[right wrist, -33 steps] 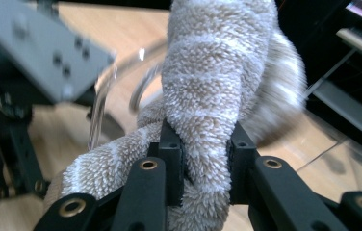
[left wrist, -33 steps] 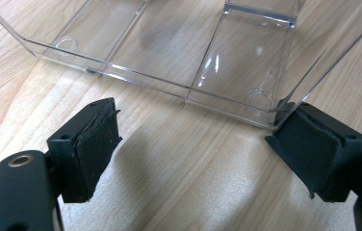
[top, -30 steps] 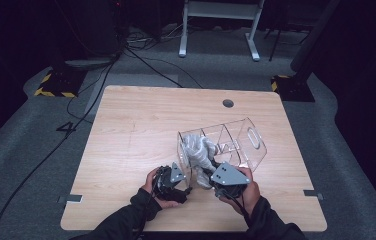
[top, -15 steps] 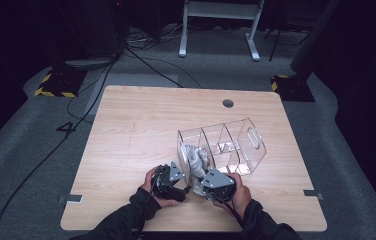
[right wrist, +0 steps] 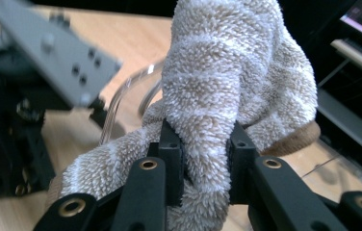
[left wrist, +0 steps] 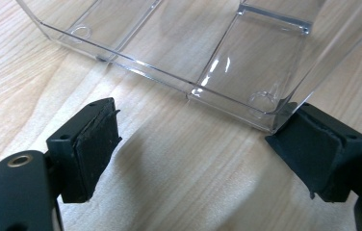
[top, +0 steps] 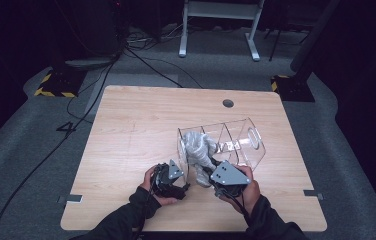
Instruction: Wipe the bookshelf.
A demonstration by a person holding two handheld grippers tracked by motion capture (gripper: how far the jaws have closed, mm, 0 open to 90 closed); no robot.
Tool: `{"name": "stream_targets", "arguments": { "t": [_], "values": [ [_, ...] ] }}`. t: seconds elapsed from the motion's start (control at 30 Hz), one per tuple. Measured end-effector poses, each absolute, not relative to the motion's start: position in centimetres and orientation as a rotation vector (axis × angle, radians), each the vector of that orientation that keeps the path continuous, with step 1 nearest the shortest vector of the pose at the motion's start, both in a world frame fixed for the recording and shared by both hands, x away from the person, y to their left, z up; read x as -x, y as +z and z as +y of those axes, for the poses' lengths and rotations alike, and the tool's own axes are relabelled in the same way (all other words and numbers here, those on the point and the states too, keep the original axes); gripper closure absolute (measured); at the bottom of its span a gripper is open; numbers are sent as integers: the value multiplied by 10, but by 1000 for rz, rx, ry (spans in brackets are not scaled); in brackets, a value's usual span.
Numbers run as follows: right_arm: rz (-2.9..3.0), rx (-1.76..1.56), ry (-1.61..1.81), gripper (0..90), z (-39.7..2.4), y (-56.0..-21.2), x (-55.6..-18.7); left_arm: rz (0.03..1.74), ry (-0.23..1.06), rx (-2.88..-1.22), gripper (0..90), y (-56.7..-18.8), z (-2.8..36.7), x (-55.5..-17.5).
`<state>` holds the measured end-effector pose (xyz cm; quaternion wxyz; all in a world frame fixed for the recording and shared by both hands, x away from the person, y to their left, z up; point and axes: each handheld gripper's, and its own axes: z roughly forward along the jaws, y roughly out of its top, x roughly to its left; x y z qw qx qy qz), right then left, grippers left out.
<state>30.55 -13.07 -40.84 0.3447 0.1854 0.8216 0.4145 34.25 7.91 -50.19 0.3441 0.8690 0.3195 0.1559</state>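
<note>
While clamped, sock (right wrist: 227, 96) blocks clear organizer (top: 236, 142).

the person wears dark long sleeves (top: 126, 220) that reach to the wrists. each hand holds a black gripper. the left gripper (top: 170, 181) carries a small grey three-cornered plate on top; the right gripper (top: 215, 179) has a larger grey plate of the same shape, dotted with dark screws. a black cable trails back from the right one along the sleeve. up close, the jaws are matte black bars joined by brass-coloured rivets, each ending in a blocky head faced with a flat black pad (left wrist: 96, 144) of rough rubbery material.
</note>
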Motion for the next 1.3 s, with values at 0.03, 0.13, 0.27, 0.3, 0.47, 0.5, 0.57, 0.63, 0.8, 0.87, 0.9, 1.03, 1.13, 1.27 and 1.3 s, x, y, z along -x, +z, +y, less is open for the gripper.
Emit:
{"name": "stream_targets", "arguments": {
  "t": [0.03, 0.13, 0.27, 0.3, 0.47, 0.5, 0.57, 0.63, 0.8, 0.87, 0.9, 1.03, 1.13, 1.27, 1.3],
  "values": [
    [2157, -485, 1065, 747, -129, -415, -307, 839, 405, -2250, 171, -502, 80, -343],
    [2221, -490, 1036, 747, -126, -433, -310, 843, 420, -2247, 171, -502, 82, -345],
    [2278, -493, 989, 747, -124, -448, -313, 848, 430, -2247, 170, -502, 84, -347],
    [2272, -497, 993, 747, -125, -447, -313, 851, 437, -2246, 169, -502, 84, -348],
    [2215, -484, 1051, 747, -129, -427, -307, 875, 439, -2237, 171, -502, 87, -351],
    [2194, -485, 1077, 747, -134, -419, -306, 883, 439, -2235, 171, -502, 89, -354],
    [2190, -483, 1079, 747, -136, -416, -305, 887, 433, -2236, 170, -502, 90, -355],
    [2173, -484, 1096, 747, -140, -410, -304, 898, 421, -2233, 168, -502, 93, -358],
    [2150, -467, 1130, 747, -151, -397, -298, 915, 396, -2231, 156, -503, 98, -365],
    [2145, -461, 1131, 747, -152, -396, -297, 922, 409, -2227, 156, -503, 100, -369],
    [2132, -451, 1124, 747, -155, -393, -295, 925, 425, -2226, 156, -503, 101, -370],
    [2117, -445, 1146, 746, -166, -385, -291, 963, 410, -2214, 157, -503, 107, -378],
    [2107, -453, 1163, 746, -177, -380, -289, 964, 389, -2210, 157, -503, 112, -381],
    [2105, -462, 1169, 746, -187, -378, -286, 952, 380, -2218, 157, -503, 117, -381],
    [2107, -475, 1171, 746, -195, -379, -285, 957, 373, -2214, 159, -503, 118, -380]
  ]
}}
